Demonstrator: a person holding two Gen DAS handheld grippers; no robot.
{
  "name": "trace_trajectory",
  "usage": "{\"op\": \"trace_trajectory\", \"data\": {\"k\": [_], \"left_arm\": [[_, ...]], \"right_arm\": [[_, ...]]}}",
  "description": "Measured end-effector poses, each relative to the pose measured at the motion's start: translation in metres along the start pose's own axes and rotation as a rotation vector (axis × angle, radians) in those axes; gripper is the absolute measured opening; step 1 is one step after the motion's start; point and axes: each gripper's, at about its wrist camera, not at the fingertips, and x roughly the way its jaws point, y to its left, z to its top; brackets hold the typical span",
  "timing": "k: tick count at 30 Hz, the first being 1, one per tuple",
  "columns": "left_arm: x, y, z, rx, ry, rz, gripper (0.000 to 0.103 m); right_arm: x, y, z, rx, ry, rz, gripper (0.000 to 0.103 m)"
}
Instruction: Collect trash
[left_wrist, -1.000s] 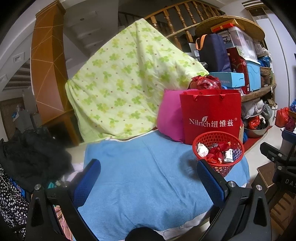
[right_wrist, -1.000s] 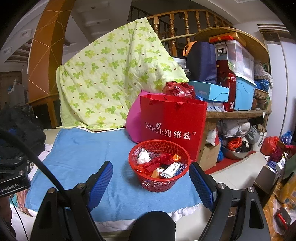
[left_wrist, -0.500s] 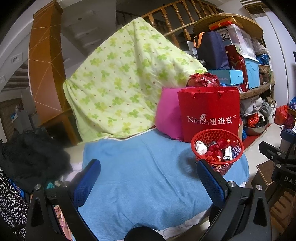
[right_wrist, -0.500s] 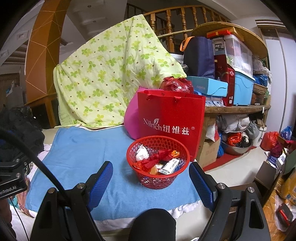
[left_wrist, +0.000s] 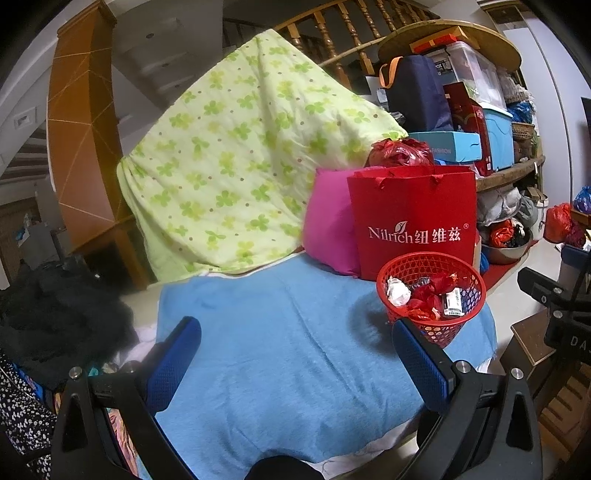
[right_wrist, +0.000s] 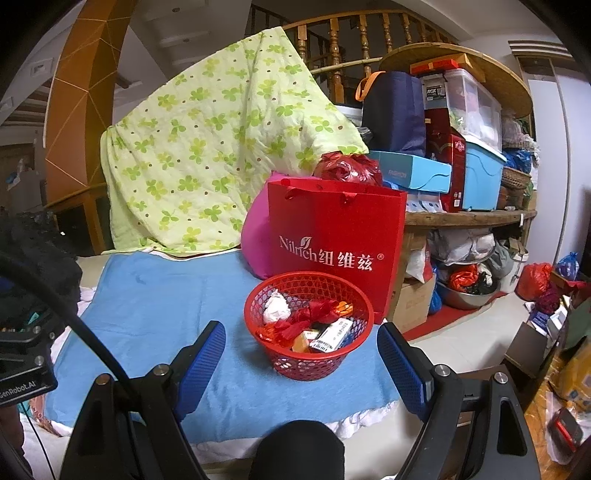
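the basket (right_wrist: 308, 363) hid its lower contents: only the top layer of wrappers (right_wrist: 295, 326) showed, and the print on the small white box (right_wrist: 332, 335) was too small to read. the red bag (right_wrist: 334, 243) covered most of the pink cushion (right_wrist: 255, 240) and the base of the tied plastic bag (right_wrist: 347, 168) behind it. the quilt (right_wrist: 207, 147) concealed whatever it draped over. in the left view, the right finger (left_wrist: 421, 365) overlapped the basket's lower left. the dark heap (left_wrist: 55, 317) at left was too dim to identify. at the right edge the other gripper's body (left_wrist: 557, 306) was cut off. shelf clutter (right_wrist: 469, 243) at right blurred together.
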Motion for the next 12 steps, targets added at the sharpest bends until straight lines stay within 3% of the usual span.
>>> {"op": "trace_trajectory", "data": {"k": [7,12], "left_arm": [[0.020,0.000,0.006,0.013,0.003,-0.015,0.103],[0.049,0.026,0.005,-0.072,0.045,-0.036,0.103]], "right_arm": [[0.017,0.004,0.006,-0.017,0.002,-0.016,0.087],[0.040,0.013,0.012,-0.027,0.013,-0.012,0.087]]}}
